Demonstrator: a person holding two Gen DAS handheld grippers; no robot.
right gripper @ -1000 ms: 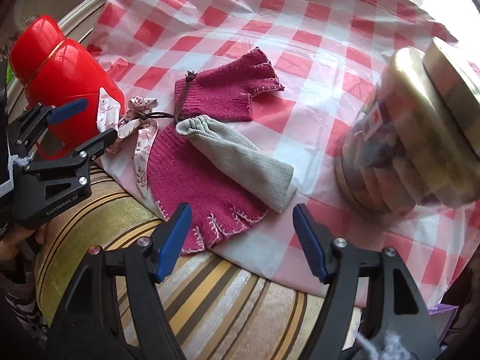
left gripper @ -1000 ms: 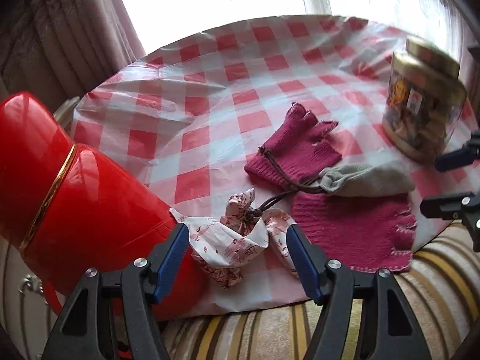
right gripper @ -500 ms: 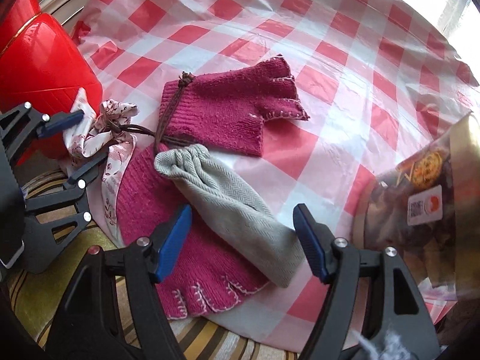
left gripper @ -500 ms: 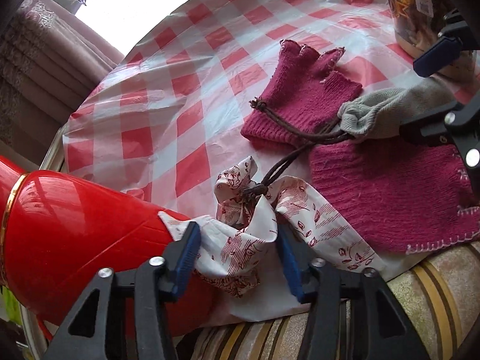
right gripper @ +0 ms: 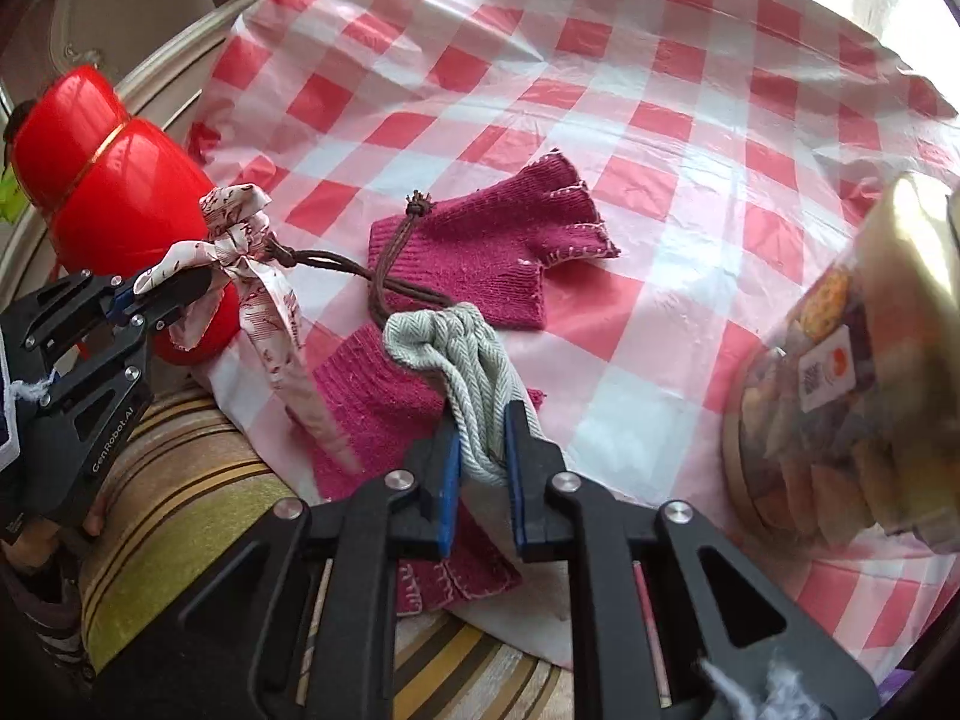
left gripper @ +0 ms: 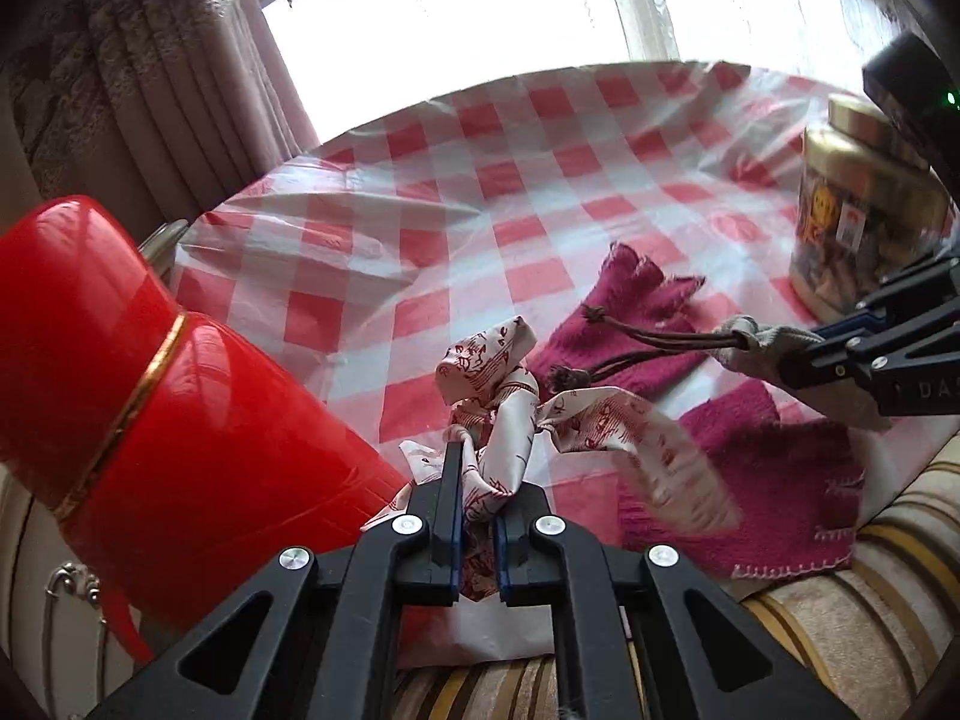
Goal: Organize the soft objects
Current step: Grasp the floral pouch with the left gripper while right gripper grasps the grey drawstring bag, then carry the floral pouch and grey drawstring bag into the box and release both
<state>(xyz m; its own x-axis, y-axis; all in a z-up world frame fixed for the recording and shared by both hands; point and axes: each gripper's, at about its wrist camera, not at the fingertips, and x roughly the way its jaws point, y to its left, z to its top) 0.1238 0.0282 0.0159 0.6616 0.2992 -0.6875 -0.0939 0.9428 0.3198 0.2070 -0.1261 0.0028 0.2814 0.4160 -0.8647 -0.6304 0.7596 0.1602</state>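
My left gripper [left gripper: 477, 474] is shut on a white scarf with red print [left gripper: 510, 414], lifted off the table; it also shows in the right wrist view [right gripper: 240, 252]. My right gripper [right gripper: 483, 426] is shut on a grey drawstring pouch [right gripper: 462, 354], also seen in the left wrist view [left gripper: 762, 345]. A brown cord [right gripper: 342, 264] runs from the pouch to the scarf. Two magenta knitted gloves lie on the checked tablecloth: one further back [right gripper: 486, 252], one under the pouch at the table's near edge [right gripper: 372, 402].
A red thermos [left gripper: 120, 396] stands at the left beside the scarf. A clear jar with a gold lid [right gripper: 852, 372] stands at the right. A striped cushion [right gripper: 180, 480] lies below the table's near edge. Curtains and a bright window are behind.
Both grippers closed: the left on the printed scarf, the right on the grey pouch. Both items are now raised and the cord between them is pulled straighter.
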